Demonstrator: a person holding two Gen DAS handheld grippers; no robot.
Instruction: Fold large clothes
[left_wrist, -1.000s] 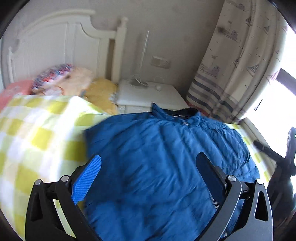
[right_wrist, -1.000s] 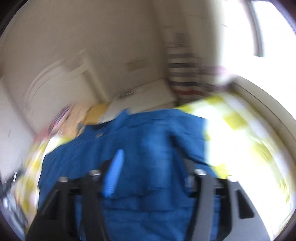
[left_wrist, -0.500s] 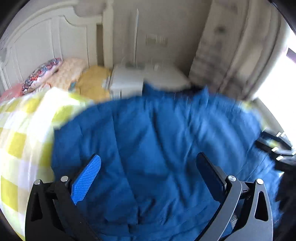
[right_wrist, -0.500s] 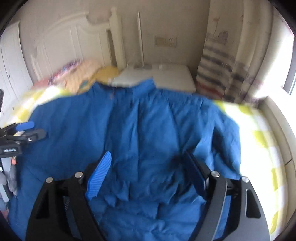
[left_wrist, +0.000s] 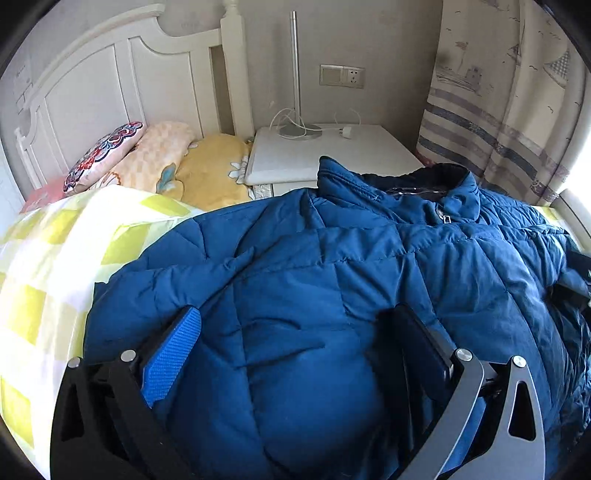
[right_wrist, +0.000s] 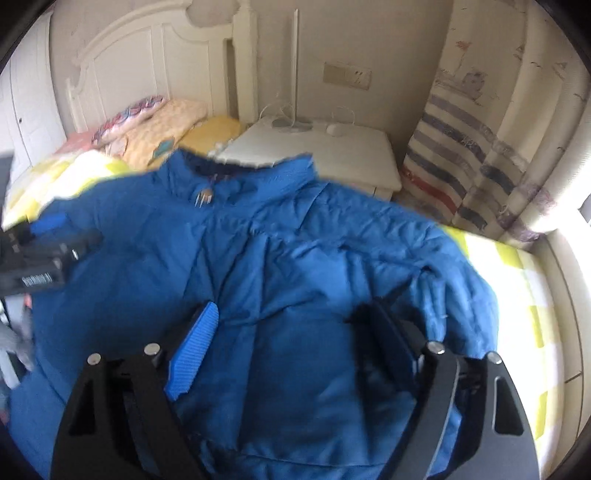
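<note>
Daylight is coming in from the right of both views, washing out the yellow-checked bedcover (right_wrist: 517, 280) at the right edge of the right wrist view and glaring white beside the striped curtain (left_wrist: 498, 122) in the left wrist view. The left wrist picture is staying fairly sharp, while the right wrist picture is smearing with motion blur, softening the blue padded jacket (right_wrist: 295, 258) and the wall behind. Fisheye distortion is bending the white headboard (left_wrist: 110, 85), with dark vignetting filling the corners of both frames.
</note>
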